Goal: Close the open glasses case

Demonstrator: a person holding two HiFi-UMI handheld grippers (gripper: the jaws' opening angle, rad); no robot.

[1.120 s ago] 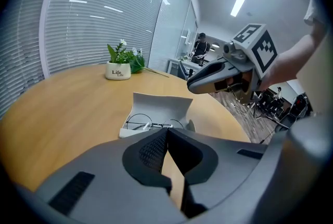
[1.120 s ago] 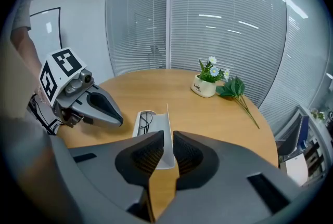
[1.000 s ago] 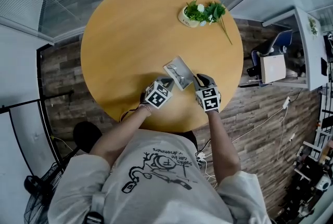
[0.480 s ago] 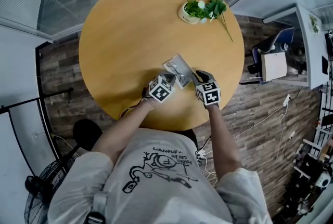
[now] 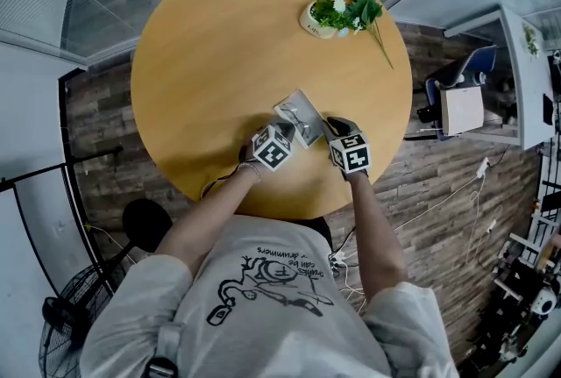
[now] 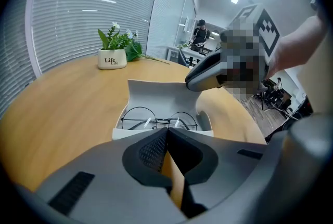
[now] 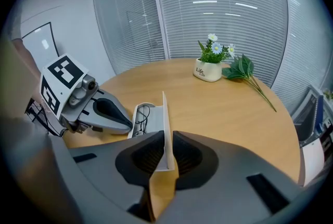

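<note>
Our left gripper (image 6: 166, 133), clenched empty, has neared the glasses case (image 6: 161, 97); our right gripper (image 7: 165, 140) pinches its lid (image 7: 165, 114), which we should fold shut next.

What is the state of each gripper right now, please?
Left gripper: shut, holding nothing.
Right gripper: shut on the glasses case lid.

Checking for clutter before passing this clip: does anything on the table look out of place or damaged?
Only a leafy sprig lies flat on the table beside the plant pot rather than in it. The open glasses case looks intact, with the glasses seated inside.
</note>
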